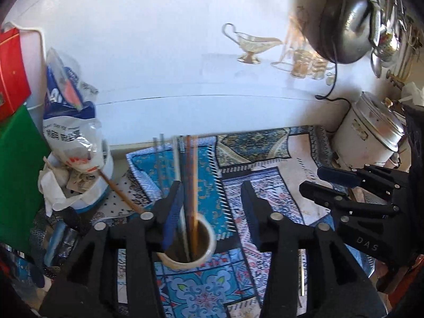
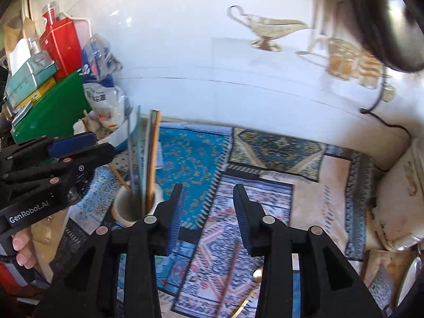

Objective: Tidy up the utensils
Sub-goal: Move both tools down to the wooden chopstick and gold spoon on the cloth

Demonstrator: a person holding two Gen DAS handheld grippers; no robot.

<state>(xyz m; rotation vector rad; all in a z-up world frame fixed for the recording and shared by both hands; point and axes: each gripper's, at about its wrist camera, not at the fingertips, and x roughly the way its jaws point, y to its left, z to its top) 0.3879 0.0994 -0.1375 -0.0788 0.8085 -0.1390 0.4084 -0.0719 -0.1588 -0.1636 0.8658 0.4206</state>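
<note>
My left gripper (image 1: 212, 206) stands partly open, blue pads apart w/ nothing pinched between them; the cup (image 1: 186, 241) sits just below and behind the left pad, and the sticks pass close by that pad, but I can't tell if they touch it. My right gripper (image 2: 208, 209) is also partly open, narrower gap, empty, only patterned cloth showing between the pads. In the left wrist view the right gripper shows at the right edge, jaws apart, pointing left; in the right wrist view the left one sits at the left edge w/ my fingers (image 2: 22, 249) wrapped round the handle. The cup is a cream-coloured round holder standing upright on the cloth, just left of my right gripper's left pad. In it stand the utensils: long thin chopsticks (image 1: 189, 185), some brown wood, some grey or pale, leaning a bit and sticking well above the rim, motion-blurred so I can't count them. The patterned cloths (image 2: 190, 159) cover the counter, blue, white and red-orange panels overlapping. Left of the cup is a white tub (image 1: 87, 185) stuffed w/ plastic bags and paper, one more wooden stick (image 1: 119, 190) slanting out of it toward the cup. Beyond that a green box (image 2: 53, 108) and a red tin (image 2: 63, 45) stacked. At far right a white rice cooker (image 1: 368, 137) w/ a black cord up the white wall (image 1: 159, 53); a dark pan (image 1: 344, 23) hangs above.
</note>
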